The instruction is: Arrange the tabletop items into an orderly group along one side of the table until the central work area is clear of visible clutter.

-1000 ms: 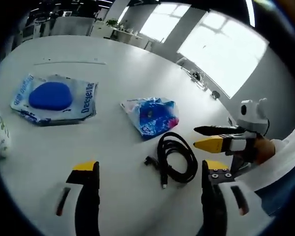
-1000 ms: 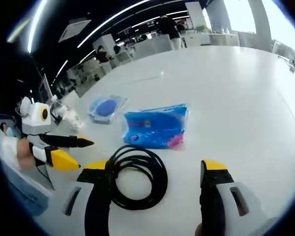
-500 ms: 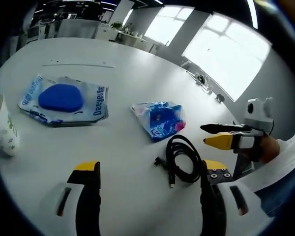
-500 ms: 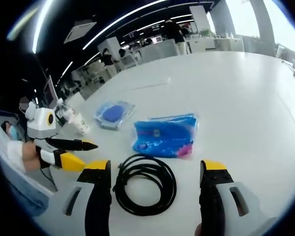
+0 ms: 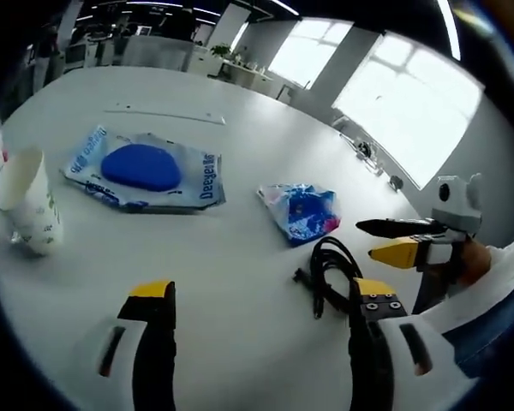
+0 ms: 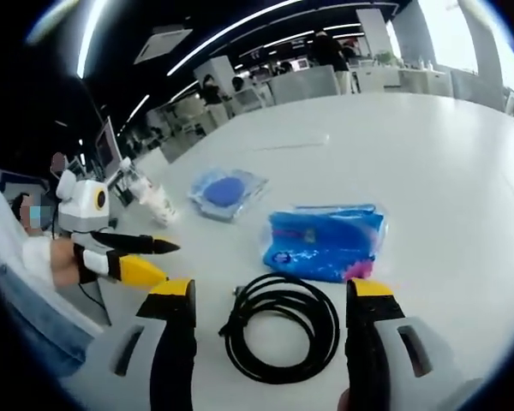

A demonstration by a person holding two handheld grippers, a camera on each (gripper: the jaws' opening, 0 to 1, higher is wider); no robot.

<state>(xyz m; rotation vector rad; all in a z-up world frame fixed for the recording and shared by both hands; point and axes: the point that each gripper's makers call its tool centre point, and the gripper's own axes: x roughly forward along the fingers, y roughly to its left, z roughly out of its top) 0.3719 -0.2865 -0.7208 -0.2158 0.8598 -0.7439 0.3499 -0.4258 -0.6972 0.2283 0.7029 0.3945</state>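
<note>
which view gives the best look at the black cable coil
The right gripper view: the black cable coil lies flat on the table, its whole loop open to the camera, between that tool's open jaws. In the left gripper view the coil sits far right, foreshortened and bunched, its near end meeting that tool's right jaw.

Both tongs agape, empty

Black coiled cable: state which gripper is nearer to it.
Right. The right gripper hangs with the black coiled cable between its open jaws; the left gripper is open, beside the cable and farther off.
</note>
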